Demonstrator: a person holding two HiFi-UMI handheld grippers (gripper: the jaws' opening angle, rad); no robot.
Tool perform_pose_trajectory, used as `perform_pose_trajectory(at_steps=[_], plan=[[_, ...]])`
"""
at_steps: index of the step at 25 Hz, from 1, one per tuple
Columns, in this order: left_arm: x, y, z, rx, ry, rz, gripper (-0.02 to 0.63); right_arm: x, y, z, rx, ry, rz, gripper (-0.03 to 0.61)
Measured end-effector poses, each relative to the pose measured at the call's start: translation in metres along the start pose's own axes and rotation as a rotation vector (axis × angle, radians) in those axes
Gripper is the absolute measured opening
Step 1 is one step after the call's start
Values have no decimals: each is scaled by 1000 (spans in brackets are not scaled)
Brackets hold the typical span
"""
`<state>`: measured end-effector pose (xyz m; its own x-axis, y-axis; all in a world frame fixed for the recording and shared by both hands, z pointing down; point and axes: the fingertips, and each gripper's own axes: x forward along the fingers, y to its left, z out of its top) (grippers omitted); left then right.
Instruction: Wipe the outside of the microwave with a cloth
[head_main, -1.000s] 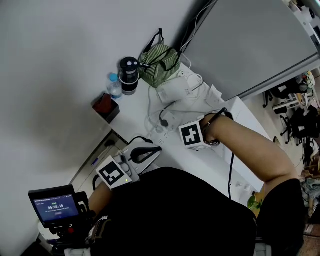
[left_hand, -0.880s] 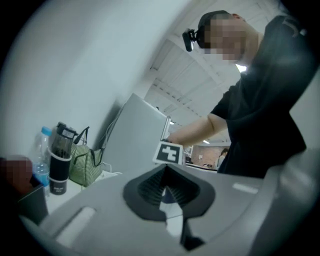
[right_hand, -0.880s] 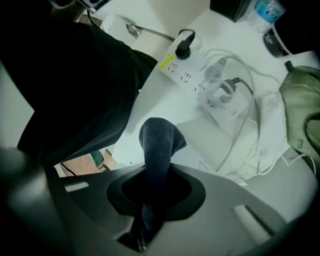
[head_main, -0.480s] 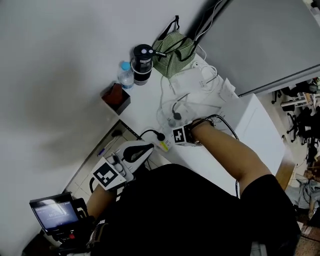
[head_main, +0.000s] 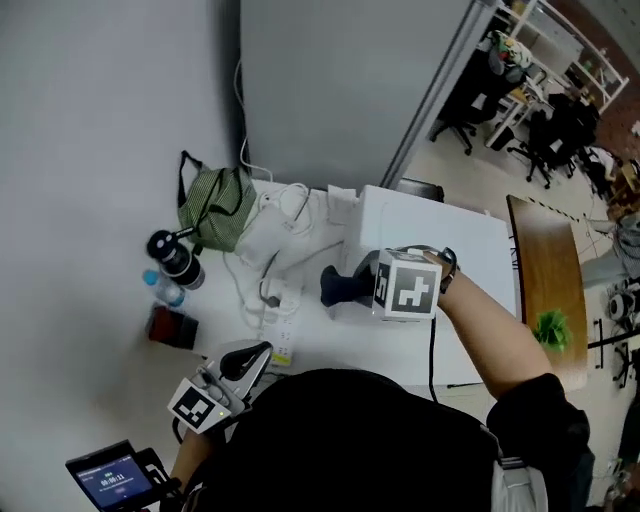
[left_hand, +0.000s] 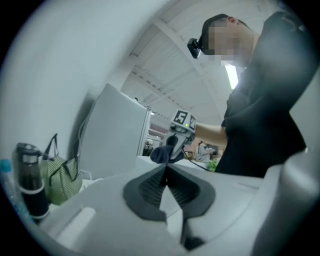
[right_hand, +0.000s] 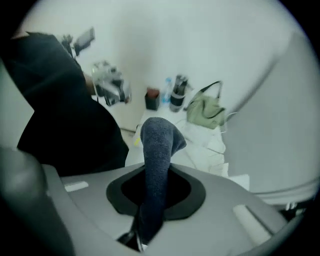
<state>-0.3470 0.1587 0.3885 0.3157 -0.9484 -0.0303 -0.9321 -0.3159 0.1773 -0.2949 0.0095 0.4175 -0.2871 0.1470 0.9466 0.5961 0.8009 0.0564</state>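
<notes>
We are pinching a dark cloth (right_hand: 157, 160) in the right gripper (head_main: 356, 290), its jaws clamped on it, just beside the white microwave (head_main: 450, 235) on the table (head_main: 335, 340). We are holding the left gripper (head_main: 263, 350) low at the table's edge, its jaws together and empty.

Cloth (right_hand: 159, 145) sits between the right gripper's (right_hand: 152, 187) jaws. Ahead on the table (head_main: 350, 335): bag (right_hand: 205, 111), flask (right_hand: 178, 97), bottle (right_hand: 167, 90). Ahead-left: left gripper (head_main: 258, 352).
</notes>
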Motion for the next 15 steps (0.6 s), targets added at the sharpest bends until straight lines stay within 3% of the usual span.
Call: perform_pose_trajectory(at_steps=[3, 7, 9, 12, 15], plan=[[52, -21, 21, 26, 10, -45, 2, -94, -27, -66, 192, -314, -160, 51], [140, -47, 52, 6, -27, -129, 2, -202, -68, -226, 536, -678, -491, 51], [185, -61, 67, 2, -36, -149, 2, -234, -81, -312, 730, -862, -611, 51], [238, -82, 73, 4, -28, -153, 1, -233, -102, -424, 963, -1025, -664, 51], [272, -99, 68, -22, -3, -146, 2, -190, -129, -497, 1101, -1034, -650, 51]])
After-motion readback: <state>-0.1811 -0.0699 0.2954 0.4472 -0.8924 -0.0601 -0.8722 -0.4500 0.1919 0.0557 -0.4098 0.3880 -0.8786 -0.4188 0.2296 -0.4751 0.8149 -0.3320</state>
